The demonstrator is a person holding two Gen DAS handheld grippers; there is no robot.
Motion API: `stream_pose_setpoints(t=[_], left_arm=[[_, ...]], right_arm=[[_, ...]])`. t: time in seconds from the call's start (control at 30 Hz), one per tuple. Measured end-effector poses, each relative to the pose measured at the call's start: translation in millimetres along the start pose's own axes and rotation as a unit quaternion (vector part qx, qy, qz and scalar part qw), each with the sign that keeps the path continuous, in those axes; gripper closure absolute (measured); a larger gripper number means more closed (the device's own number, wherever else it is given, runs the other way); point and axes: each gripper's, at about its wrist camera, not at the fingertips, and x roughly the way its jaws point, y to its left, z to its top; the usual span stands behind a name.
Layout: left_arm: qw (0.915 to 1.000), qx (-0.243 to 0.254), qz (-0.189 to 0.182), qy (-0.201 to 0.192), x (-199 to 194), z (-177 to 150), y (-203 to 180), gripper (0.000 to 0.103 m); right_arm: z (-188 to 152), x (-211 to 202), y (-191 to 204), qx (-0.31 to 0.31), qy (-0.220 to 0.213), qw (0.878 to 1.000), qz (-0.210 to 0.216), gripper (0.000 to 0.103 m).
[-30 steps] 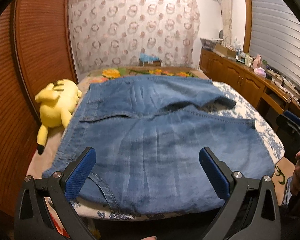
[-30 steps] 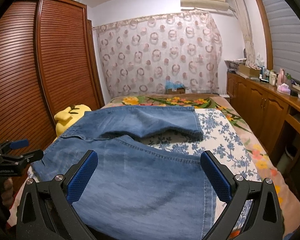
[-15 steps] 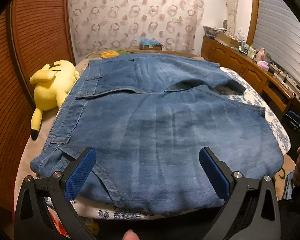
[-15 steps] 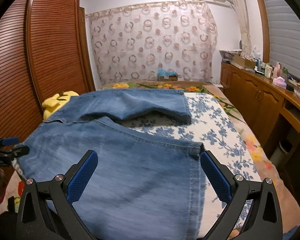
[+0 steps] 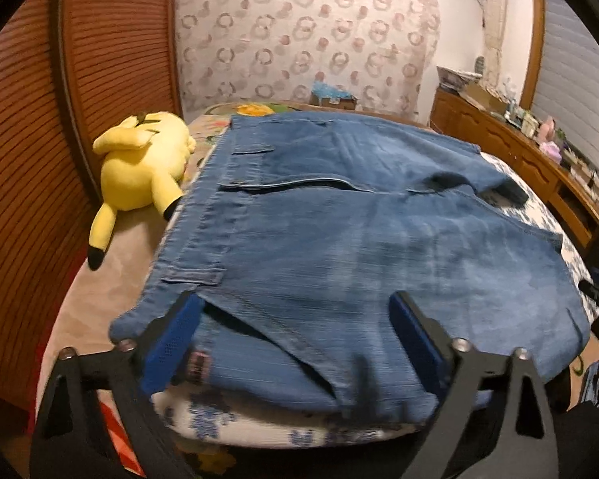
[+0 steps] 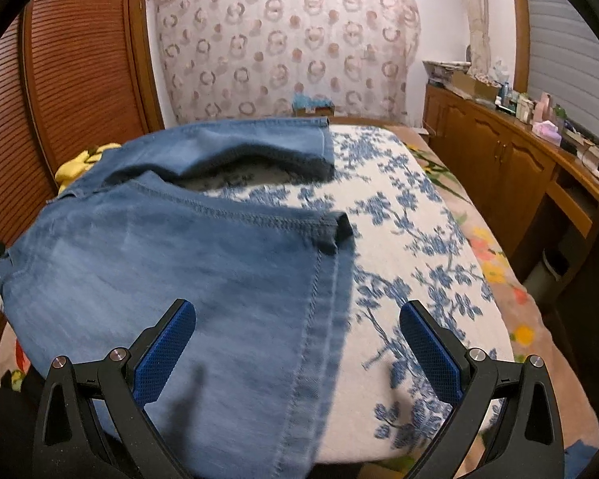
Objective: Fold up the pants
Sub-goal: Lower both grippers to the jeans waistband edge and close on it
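Observation:
Blue denim pants [image 5: 339,247] lie spread flat across the bed, waistband toward the left, legs toward the right. My left gripper [image 5: 295,343] is open, its blue pads just above the near waistband corner. In the right wrist view the pants [image 6: 159,271] show their two leg hems. My right gripper [image 6: 299,351] is open above the near leg's hem [image 6: 323,319], with one pad over denim and one over the bedsheet. Neither gripper holds anything.
A yellow plush toy [image 5: 139,167] lies on the bed left of the waistband. The blue-flowered bedsheet [image 6: 419,263] is bare to the right of the legs. A wooden wardrobe [image 5: 40,119] stands at left, a wooden cabinet [image 6: 499,159] with clutter at right.
Both grippers have moved forward and down toward the near edge of the pants. Both stay open. The pants have not moved.

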Motion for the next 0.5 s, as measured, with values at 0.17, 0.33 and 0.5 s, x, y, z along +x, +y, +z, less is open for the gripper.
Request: stream_pose_setpoints(t=[0.17, 0.33, 0.5], left_arm=[[0.9998, -0.015, 0.014, 0.0, -1.0, -0.8, 22.8, 0.028], [0.9987, -0.025, 0.045, 0.004, 2.5, -6.3, 48.9, 0.036], [0.9967, -0.037, 0.069, 0.02, 14.1, -14.2, 68.6, 0.041]], right_arm=[[-6.0, -10.7, -4.4, 0.005, 0.026, 0.999, 0.019, 0.006], [-13.1, -27.0, 2.5, -0.006, 0.035, 0.999, 0.027, 0.013], [-20.4, -45.5, 19.2, -0.035, 0.031, 0.999, 0.012, 0.019]])
